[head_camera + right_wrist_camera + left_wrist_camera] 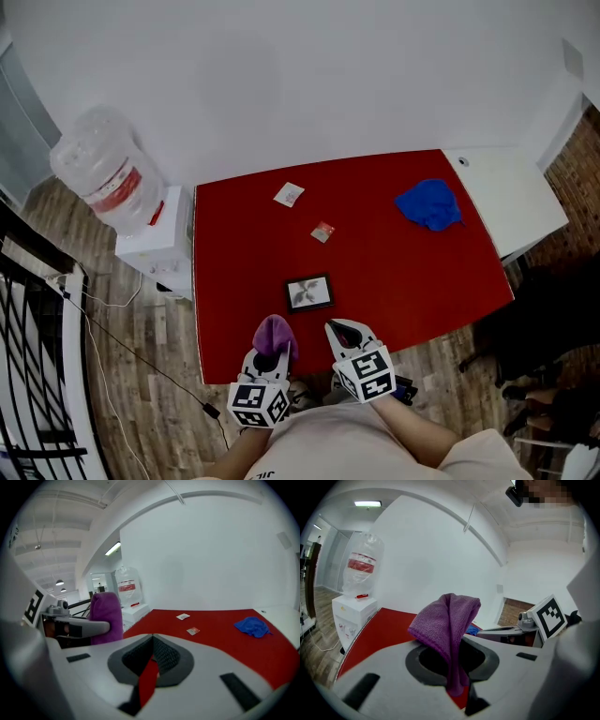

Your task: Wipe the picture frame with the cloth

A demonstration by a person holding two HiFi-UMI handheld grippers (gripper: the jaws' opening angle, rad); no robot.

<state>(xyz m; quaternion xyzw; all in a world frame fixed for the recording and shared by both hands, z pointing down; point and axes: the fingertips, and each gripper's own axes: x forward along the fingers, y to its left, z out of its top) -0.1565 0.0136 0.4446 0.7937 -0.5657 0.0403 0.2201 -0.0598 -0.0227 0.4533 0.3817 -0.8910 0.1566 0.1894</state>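
Observation:
A small black picture frame (309, 292) lies flat on the red table (394, 272), near its front edge. My left gripper (272, 352) hovers just in front of the frame, a little to its left, and is shut on a purple cloth (274, 331). That cloth (446, 620) stands bunched above the jaws and hangs down between them. My right gripper (343, 330) is beside it, just in front of the frame's right corner. Its jaws are shut with nothing in them. The frame does not show in either gripper view. The right gripper view shows the purple cloth (106, 616) at its left.
A blue cloth (429, 204) lies at the table's far right. Two small packets (289, 194) (322, 232) lie beyond the frame. A water dispenser (117, 187) stands left of the table, and a white cabinet (511, 192) adjoins its right side. A wall runs behind.

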